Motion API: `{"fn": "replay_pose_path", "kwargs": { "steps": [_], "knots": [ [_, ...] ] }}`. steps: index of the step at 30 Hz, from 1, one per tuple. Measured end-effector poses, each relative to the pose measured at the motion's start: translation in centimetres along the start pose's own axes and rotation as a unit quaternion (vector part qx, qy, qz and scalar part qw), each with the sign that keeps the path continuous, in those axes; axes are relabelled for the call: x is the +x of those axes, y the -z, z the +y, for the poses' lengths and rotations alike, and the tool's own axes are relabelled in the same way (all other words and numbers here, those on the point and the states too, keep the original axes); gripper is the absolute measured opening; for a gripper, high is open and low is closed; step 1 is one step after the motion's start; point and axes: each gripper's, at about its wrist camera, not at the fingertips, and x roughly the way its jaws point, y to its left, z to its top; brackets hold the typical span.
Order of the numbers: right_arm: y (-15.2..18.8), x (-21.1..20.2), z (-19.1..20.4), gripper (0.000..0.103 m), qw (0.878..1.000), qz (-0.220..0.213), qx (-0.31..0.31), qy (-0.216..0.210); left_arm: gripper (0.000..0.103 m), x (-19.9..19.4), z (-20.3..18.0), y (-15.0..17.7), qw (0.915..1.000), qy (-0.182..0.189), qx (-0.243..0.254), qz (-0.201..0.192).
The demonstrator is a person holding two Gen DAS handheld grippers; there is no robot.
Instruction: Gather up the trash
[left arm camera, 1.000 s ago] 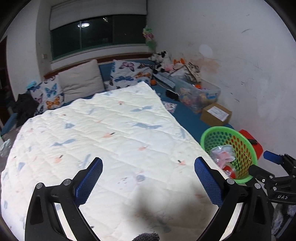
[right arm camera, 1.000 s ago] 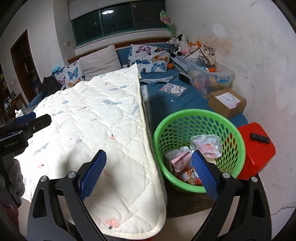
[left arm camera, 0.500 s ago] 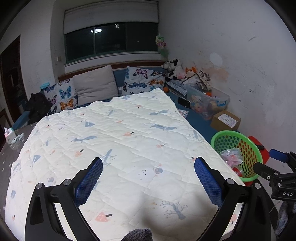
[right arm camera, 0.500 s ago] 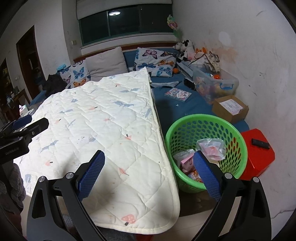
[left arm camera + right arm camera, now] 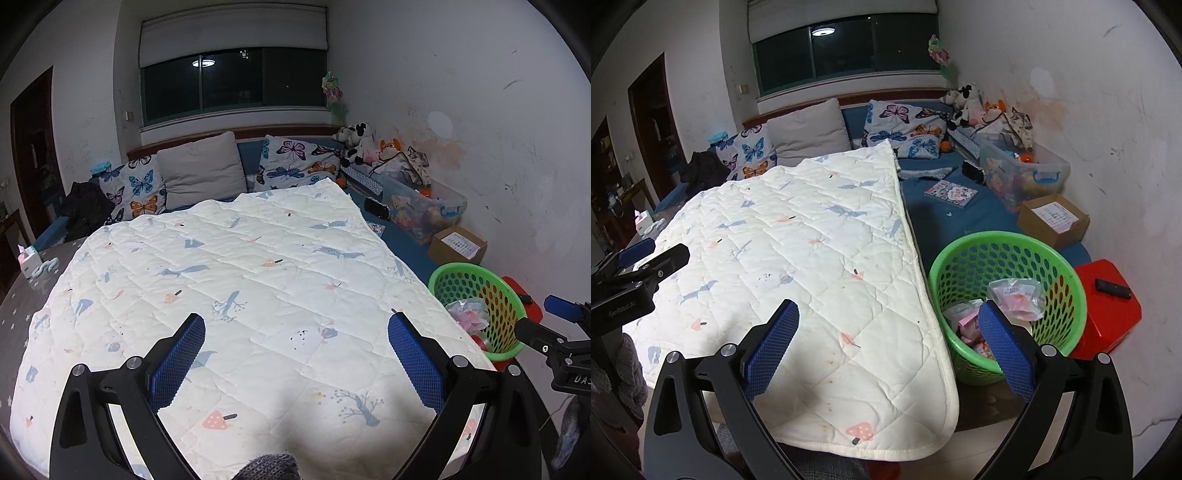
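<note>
From the left wrist, the left hand-held gripper (image 5: 295, 350) has risen and drawn back, jaws spread wide and empty over the quilt (image 5: 258, 277). From the right wrist, the right hand-held gripper (image 5: 888, 334) has lifted too, spread, empty; wrappers (image 5: 1015, 297) lie in the green basket (image 5: 1008, 243) beside the bed.

a wide bed (image 5: 402, 240) under a white quilt (image 5: 240, 280) fills the room. butterfly pillows (image 5: 295, 162) lean beneath a dark window (image 5: 232, 85) reflecting a ceiling lamp. scuffed white walls (image 5: 480, 110); dark doorway (image 5: 31, 147) on the left.
</note>
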Motion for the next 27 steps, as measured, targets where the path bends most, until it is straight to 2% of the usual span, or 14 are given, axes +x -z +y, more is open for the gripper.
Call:
{"fn": "replay_pose_path", "kwargs": {
  "steps": [27],
  "knots": [
    [0.6,-0.3,1.1,0.097,1.0,0.001,-0.008,-0.021,0.096,-0.8,0.5,0.4,0.9999,-0.004,-0.009,-0.007]
  ]
}}
